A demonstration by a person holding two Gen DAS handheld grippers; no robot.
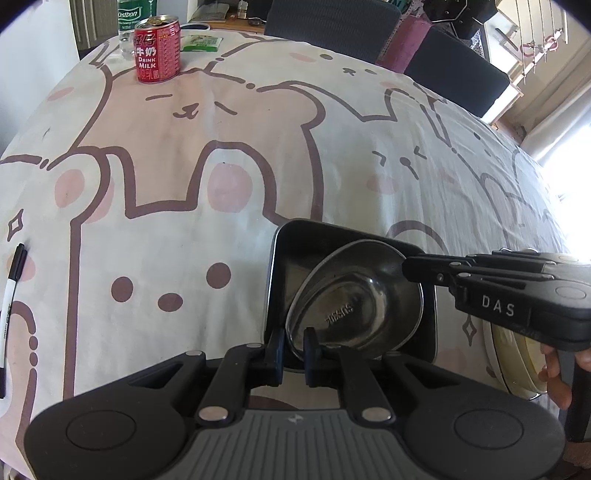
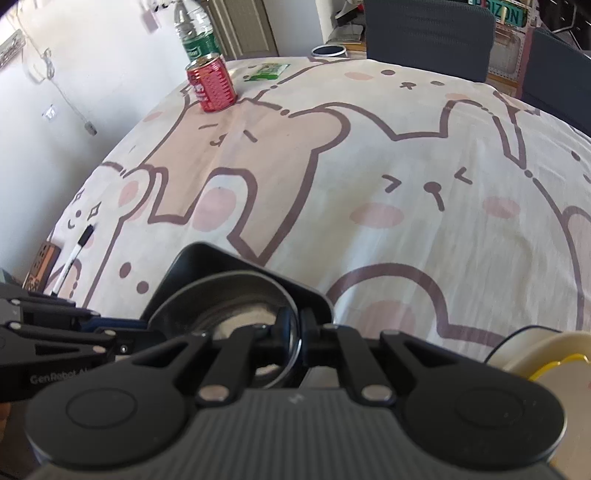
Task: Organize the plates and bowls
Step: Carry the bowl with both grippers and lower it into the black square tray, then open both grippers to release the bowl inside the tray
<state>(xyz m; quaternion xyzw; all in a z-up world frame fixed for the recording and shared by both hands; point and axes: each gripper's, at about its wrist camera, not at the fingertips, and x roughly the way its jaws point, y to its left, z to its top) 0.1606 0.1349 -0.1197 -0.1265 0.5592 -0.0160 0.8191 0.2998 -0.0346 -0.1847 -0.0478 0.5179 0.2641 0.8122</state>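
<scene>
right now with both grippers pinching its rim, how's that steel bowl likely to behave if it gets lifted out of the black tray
The steel bowl looks stiff and thin-walled, so probably light. Its polished surface suggests it could slip, since the left gripper and right gripper only pinch its thin rim. It already sits tilted in the black tray, so it may swing or clatter.

A table under a cartoon-bear tablecloth (image 1: 258, 155) carries a black square tray (image 1: 291, 251) right at the gripper tips, a marker pen (image 1: 11, 295) off to their left, and a red milk can (image 1: 158, 50), water bottle (image 1: 129, 22) and green packet (image 1: 201, 42) far ahead.
</scene>
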